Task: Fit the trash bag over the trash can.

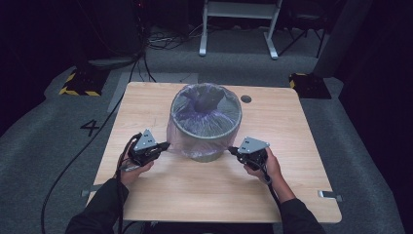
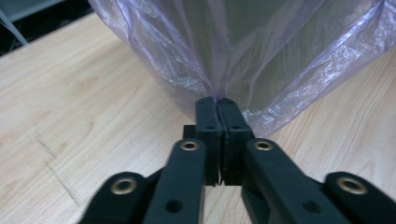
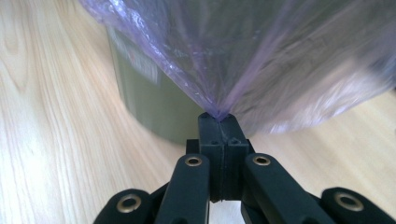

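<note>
The person's forearms come in from the six o'clock edge of the desk (image 1: pixel 160 195), dark sleeves angled inward, each hand wrapped around its tool low over the wood. The left gripper (image 1: pixel 164 145) sits at about eight o'clock from the bin (image 1: pixel 207 141) and points toward it; the right gripper (image 1: pixel 233 150) mirrors it at about four o'clock. In both gripper views the jaws are pressed together with a pinch of the thin purple bag (image 2: pixel 219 56) caught between them, the film fanning up taut from each pinch point. The bin stands upright near the middle of the desk, toward twelve o'clock from the hands, with the bag lining it and folded down over its rim. The step in hand looks like taking hold of the bag's skirt on both sides. Next would likely come an even lift or pull with both hands, kept gentle so the film neither tears nor slips.
</note>
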Available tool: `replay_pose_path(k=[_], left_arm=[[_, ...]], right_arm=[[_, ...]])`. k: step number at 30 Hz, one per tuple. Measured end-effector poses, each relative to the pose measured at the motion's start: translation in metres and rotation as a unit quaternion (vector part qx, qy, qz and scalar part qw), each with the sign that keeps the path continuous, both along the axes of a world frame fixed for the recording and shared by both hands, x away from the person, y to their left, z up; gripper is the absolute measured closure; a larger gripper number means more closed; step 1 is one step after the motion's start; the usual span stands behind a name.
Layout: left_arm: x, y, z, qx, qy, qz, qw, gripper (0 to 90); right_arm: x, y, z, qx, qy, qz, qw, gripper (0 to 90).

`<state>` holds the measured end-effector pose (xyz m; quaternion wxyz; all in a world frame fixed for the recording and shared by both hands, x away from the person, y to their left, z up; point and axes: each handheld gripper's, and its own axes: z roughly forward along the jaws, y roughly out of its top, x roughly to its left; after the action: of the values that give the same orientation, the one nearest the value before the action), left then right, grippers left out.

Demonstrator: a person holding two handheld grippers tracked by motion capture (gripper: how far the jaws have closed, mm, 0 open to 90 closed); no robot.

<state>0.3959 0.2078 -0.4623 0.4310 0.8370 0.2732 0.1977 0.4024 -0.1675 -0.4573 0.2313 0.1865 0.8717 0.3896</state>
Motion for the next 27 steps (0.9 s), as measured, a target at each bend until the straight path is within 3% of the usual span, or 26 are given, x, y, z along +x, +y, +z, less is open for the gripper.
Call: replay_pose_path(k=[3,7,12,13,15,18,24,27], left_arm=[[0.004,-0.005,-0.009,0.021,0.011,0.000,0.9997,89.7],[0.012,-0.007,-0.018,0.028,0.024,0.006,0.9993,89.6],[0.017,0.002,-0.022,0.009,0.033,0.017,0.9993,77.9],[0.018,0.003,-0.022,0.006,0.036,0.027,0.9990,67.2],[0.017,0.005,-0.021,0.004,0.041,0.029,0.9987,41.7],[0.013,0.010,-0.016,-0.014,0.052,0.029,0.9981,16.2],[-0.004,0.021,0.000,-0.066,0.043,0.024,0.9966,15.3],[-0.014,0.026,0.006,-0.062,0.013,0.028,0.9976,15.3]], right_arm=[[0.009,-0.001,-0.008,-0.010,0.029,-0.009,0.9995,90.0],[0.019,-0.003,-0.017,-0.012,0.057,-0.023,0.9981,90.0],[0.026,-0.009,-0.024,-0.015,0.042,-0.052,0.9976,90.0],[0.027,-0.011,-0.025,-0.002,0.048,-0.059,0.9971,90.0],[0.029,-0.014,-0.026,-0.001,0.048,-0.068,0.9965,90.0],[0.030,-0.017,-0.027,0.005,0.050,-0.074,0.9960,90.0],[0.033,-0.021,-0.028,0.010,0.049,-0.091,0.9946,90.0],[0.034,-0.022,-0.028,0.011,0.049,-0.099,0.9938,90.0]])
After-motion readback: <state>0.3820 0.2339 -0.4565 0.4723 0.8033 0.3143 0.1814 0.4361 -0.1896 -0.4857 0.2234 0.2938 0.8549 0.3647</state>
